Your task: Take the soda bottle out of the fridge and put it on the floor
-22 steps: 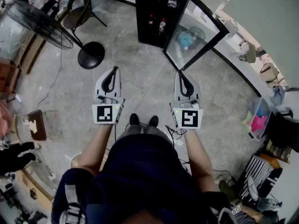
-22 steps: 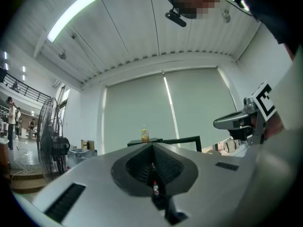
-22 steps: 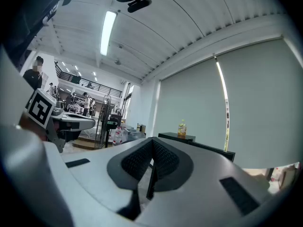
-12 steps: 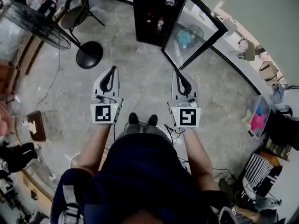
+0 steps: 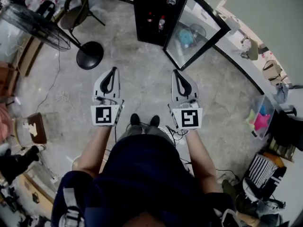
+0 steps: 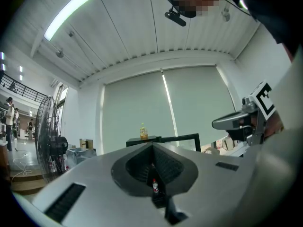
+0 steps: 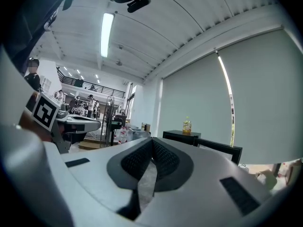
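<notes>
Grey marbled stone floor (image 5: 142, 65), tall black fridge (image 5: 147, 32) with glass door (image 5: 196, 32) swung open, left hand-held gripper (image 5: 114, 70) and right hand-held gripper (image 5: 175, 73) held level, jaws together on nothing, well short of the fridge, small red-labelled soda bottle (image 5: 161, 23) on a fridge shelf.

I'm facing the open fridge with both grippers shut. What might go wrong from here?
1. The door juts out on the right; the right gripper may clip its frame.
2. Bottles stand side by side in the fridge; reaching for one might topple its neighbour.
3. A cable lies by the feet and might snag a step.
</notes>
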Tool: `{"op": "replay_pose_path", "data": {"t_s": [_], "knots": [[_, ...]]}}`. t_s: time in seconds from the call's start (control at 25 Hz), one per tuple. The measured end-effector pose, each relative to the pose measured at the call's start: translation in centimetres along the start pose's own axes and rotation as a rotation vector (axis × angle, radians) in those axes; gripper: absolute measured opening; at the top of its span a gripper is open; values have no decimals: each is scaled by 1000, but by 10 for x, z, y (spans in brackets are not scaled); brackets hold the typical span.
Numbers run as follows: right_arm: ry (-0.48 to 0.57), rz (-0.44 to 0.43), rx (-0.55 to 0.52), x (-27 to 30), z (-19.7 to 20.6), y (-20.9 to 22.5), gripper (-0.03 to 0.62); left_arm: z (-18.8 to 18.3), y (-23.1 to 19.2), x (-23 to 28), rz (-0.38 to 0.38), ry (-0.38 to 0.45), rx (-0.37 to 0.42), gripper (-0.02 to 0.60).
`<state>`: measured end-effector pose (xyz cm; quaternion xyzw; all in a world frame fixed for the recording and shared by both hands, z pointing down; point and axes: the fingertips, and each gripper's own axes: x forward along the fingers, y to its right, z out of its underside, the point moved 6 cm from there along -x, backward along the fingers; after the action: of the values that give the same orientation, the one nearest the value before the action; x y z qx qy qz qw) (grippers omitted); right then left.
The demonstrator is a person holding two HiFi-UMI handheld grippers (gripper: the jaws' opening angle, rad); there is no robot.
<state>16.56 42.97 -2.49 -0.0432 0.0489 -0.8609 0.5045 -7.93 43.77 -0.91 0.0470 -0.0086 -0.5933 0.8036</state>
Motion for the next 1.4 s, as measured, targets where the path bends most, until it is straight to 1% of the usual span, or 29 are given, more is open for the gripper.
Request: {"op": "replay_pose_path", "data": {"t_s": [0.44,0.52,0.56,0.64,0.76,0.92,0.96,1.0,1.08,1.12,1.24,1.4], "knots": [[-31,-23,5,3,10,2,20,3,-2,-1,-7,-15,4,25],[-37,-30,10,4,11,2,29,4,-2,0,-6,-16,5,25],[-40,-37,14,5,11,2,39,4,-2,0,-6,-14,4,25],[-51,-52,19,7,13,1,81,4,-3,0,-8,-14,0,25],[-58,-64,32,10,15,2,106,6,-3,0,-10,-13,5,25],[-33,-83,46,10,13,4,184,6,-2,1,-15,-23,10,25],[-25,-89,51,11,11,5,193,5,-2,1,-17,-26,9,25],[-19,-95,54,11,11,5,216,5,-2,1,-18,-28,8,25],[-11,-107,61,12,10,5,285,5,-3,1,-17,-22,12,25],[-10,-113,64,13,10,5,306,6,-3,1,-17,-20,13,25],[-11,-133,67,14,11,6,339,7,-3,1,-16,-21,20,25],[-12,-139,73,17,13,12,344,8,1,2,-13,-31,11,25]]}}
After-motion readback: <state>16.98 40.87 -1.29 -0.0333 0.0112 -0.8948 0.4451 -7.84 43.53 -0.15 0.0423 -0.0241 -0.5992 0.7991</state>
